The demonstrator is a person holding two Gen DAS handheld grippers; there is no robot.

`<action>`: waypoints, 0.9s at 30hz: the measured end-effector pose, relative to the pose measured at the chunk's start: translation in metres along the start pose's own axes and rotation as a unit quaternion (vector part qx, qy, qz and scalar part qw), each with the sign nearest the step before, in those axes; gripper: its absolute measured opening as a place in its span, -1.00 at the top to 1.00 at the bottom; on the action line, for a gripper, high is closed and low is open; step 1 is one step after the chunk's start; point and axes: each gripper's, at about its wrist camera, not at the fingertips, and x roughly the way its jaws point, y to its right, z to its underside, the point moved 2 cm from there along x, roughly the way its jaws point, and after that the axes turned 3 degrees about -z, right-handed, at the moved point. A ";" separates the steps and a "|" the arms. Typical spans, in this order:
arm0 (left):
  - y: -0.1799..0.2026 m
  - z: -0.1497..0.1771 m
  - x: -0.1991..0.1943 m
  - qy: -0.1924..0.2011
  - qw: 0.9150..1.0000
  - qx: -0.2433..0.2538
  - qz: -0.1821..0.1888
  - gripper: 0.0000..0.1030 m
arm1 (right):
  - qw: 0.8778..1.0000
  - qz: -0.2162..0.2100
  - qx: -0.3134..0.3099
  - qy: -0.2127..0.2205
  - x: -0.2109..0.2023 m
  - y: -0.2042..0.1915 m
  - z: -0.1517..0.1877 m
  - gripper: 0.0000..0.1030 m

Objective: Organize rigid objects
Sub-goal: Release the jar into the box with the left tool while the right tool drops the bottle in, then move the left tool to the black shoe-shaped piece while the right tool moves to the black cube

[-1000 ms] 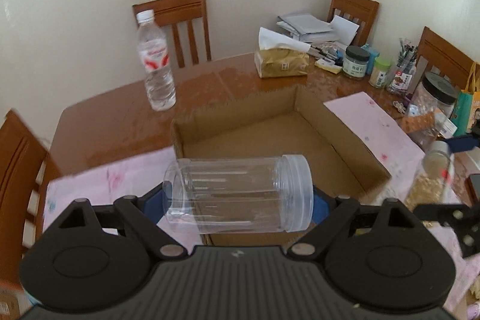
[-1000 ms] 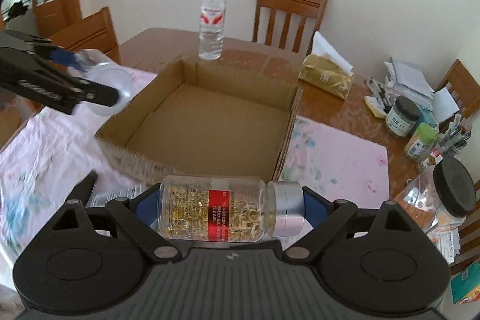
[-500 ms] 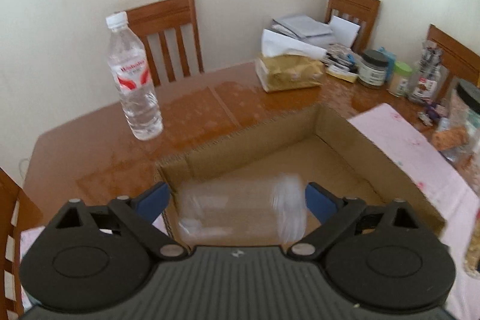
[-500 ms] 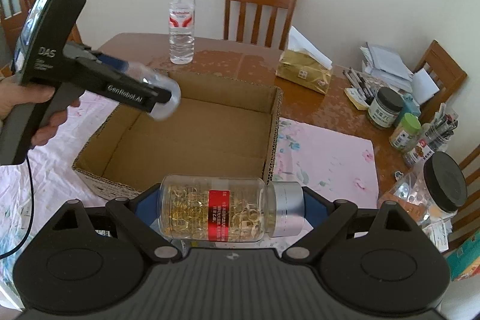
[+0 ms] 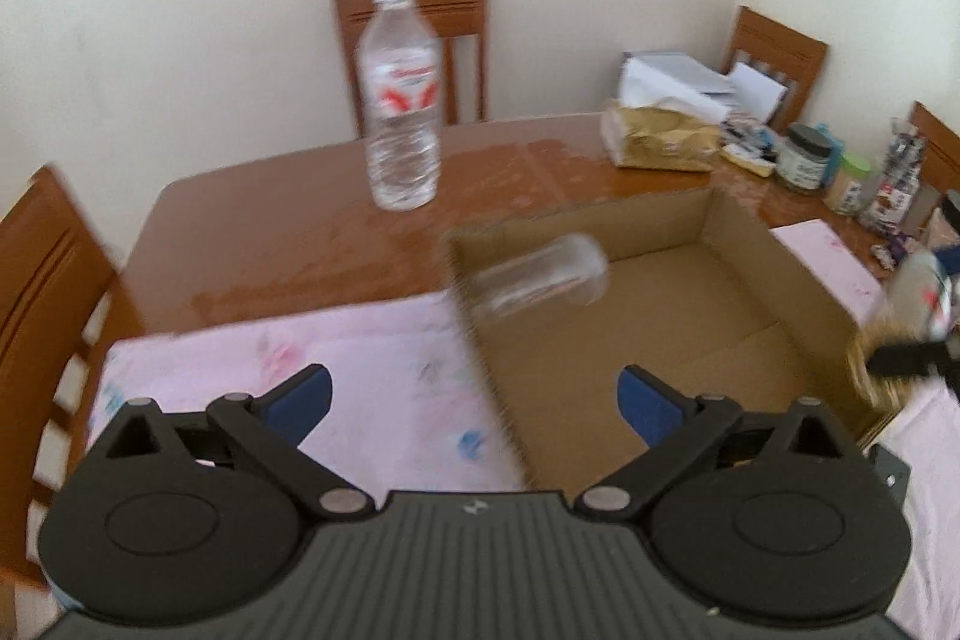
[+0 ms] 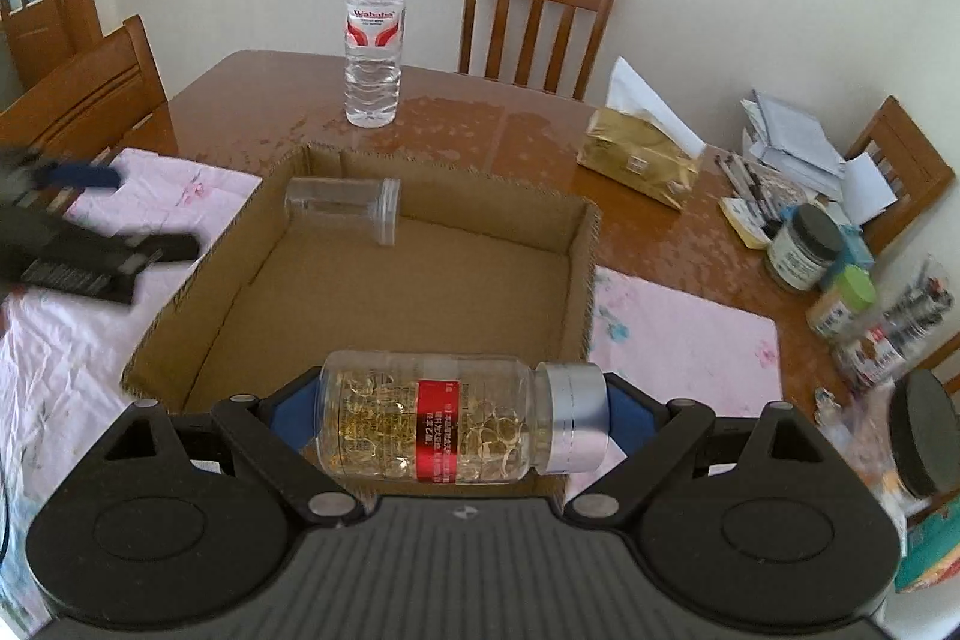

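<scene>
My right gripper (image 6: pixel 462 415) clamps the capsule bottle (image 6: pixel 456 418) crosswise, cap to the right, at the cardboard box's (image 6: pixel 585 274) near edge. The box lies straight ahead; the clear jar (image 6: pixel 342 208) occupies its far-left corner. My left gripper (image 5: pixel 474 400) is spread, empty.

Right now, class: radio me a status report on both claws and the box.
Left claw open, empty. Right claw shut on capsule bottle. Clear jar lying in cardboard box. Nothing blocking the box.
</scene>
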 end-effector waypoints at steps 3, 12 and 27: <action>-0.016 0.012 -0.008 -0.002 0.999 -0.028 -0.031 -0.96 | 1.000 -0.004 0.003 0.000 0.014 -0.001 -0.014 -0.86; -0.047 0.044 -0.012 -0.031 0.995 -0.085 -0.044 -0.96 | 1.000 0.005 0.019 -0.021 0.075 0.002 -0.050 -0.86; -0.038 0.059 -0.020 -0.046 0.993 -0.102 -0.050 -0.96 | 0.999 0.013 0.026 0.015 0.059 0.005 -0.050 -1.00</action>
